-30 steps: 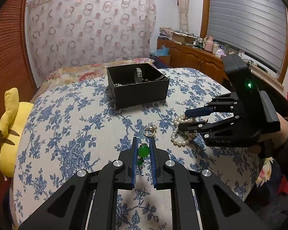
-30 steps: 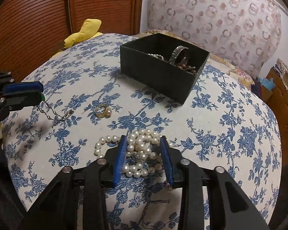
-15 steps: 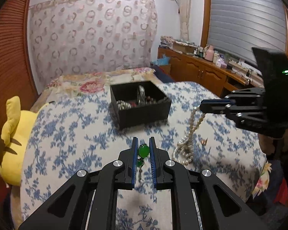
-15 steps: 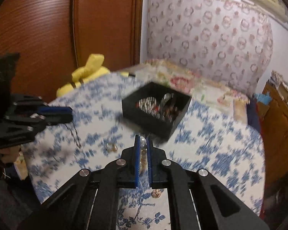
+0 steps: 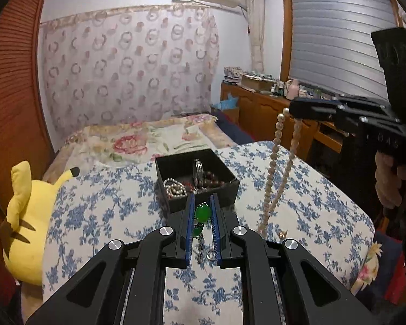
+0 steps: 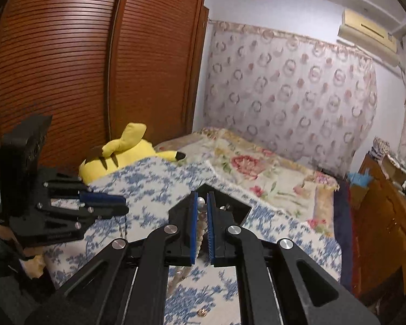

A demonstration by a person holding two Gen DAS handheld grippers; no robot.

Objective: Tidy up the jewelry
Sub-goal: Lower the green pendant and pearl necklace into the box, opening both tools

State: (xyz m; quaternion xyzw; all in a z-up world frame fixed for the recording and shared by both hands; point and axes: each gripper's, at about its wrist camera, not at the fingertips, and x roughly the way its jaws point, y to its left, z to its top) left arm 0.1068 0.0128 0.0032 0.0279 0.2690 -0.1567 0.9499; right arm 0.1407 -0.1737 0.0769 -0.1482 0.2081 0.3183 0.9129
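Observation:
My left gripper (image 5: 202, 203) is shut on a green stone pendant (image 5: 202, 213) whose chain hangs below it, held above the table just short of the black jewelry box (image 5: 196, 178). The box holds a silver bangle, pearls and dark beads. My right gripper (image 6: 202, 200) is shut on a pearl necklace (image 6: 200, 226). In the left wrist view the right gripper (image 5: 292, 108) is high at the right, and the pearl necklace (image 5: 273, 173) dangles from it down to the table. The box (image 6: 230, 205) is mostly hidden behind my right fingers.
The table wears a blue floral cloth (image 5: 94, 211). A small gold piece (image 5: 282, 233) lies on it near the necklace's lower end. A yellow plush toy (image 5: 21, 222) sits at the table's left edge. A bed, a wooden wardrobe and a cluttered dresser stand behind.
My right gripper closed on the pearl necklace and lifted it high off the table. My left gripper rose with the green pendant, drawing its chain up, and moved toward the box.

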